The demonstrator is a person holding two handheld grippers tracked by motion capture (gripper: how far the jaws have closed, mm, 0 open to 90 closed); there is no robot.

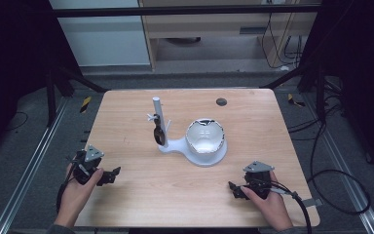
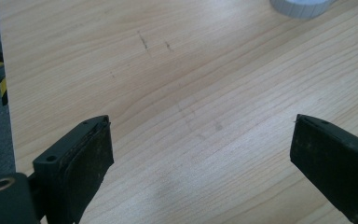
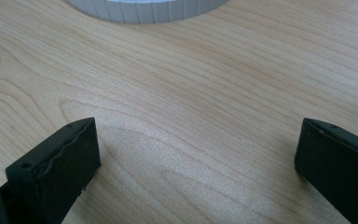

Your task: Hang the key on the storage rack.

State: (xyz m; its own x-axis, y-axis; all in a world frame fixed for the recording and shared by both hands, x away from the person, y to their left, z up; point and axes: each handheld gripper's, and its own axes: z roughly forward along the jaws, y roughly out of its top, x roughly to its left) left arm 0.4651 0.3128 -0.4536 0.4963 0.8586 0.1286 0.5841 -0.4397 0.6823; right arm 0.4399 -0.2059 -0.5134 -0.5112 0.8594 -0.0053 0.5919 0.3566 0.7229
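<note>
A white stand (image 1: 175, 145) sits mid-table, with an upright post (image 1: 157, 111) on its left and a round base on its right. A white bowl (image 1: 204, 137) rests on that base. A dark object (image 1: 159, 134) hangs against the post. My left gripper (image 1: 111, 176) lies near the table's front left, held by a hand, open with nothing between its jaws (image 2: 200, 154). My right gripper (image 1: 234, 190) lies at the front right, also open and empty (image 3: 196, 154). The ribbed white rim of the stand's base (image 3: 144, 9) shows at the top of the right gripper view, and a corner of the base (image 2: 303, 5) in the left gripper view.
The wooden table (image 1: 141, 190) has a small dark round disc (image 1: 221, 102) near its back edge. A cable (image 1: 321, 195) trails off the right gripper past the table's right edge. Bare wood lies between both grippers and the stand.
</note>
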